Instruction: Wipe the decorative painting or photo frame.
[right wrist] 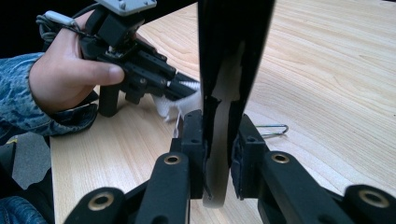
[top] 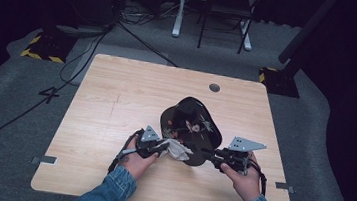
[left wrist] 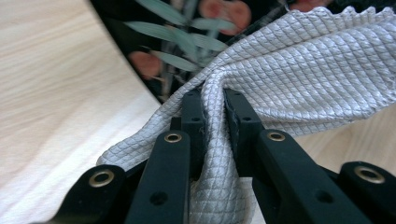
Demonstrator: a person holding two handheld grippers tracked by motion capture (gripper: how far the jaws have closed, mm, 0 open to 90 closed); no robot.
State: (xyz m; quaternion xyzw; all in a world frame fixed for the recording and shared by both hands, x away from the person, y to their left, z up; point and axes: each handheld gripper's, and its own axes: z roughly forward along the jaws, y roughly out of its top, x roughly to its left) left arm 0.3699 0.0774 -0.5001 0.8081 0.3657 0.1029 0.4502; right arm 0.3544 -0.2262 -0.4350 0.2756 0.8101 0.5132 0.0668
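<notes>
My right gripper (top: 212, 158) clamps the black flowered tray (top: 191, 127) by its rim at 5 o'clock on the worktop (top: 116, 104), tilting it so my left gripper (top: 161, 147), squeezing the grey cloth (top: 177, 149), can wipe it.

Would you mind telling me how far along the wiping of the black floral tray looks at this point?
Done: both grips are set. The right gripper is shut on the rim of the black floral lacquer tray, holding it tilted above the wooden table. In hand: the left gripper pinches the grey quilted cloth against the tray's face. Left: how much is already wiped cannot be judged; setting the tray down remains.
</notes>
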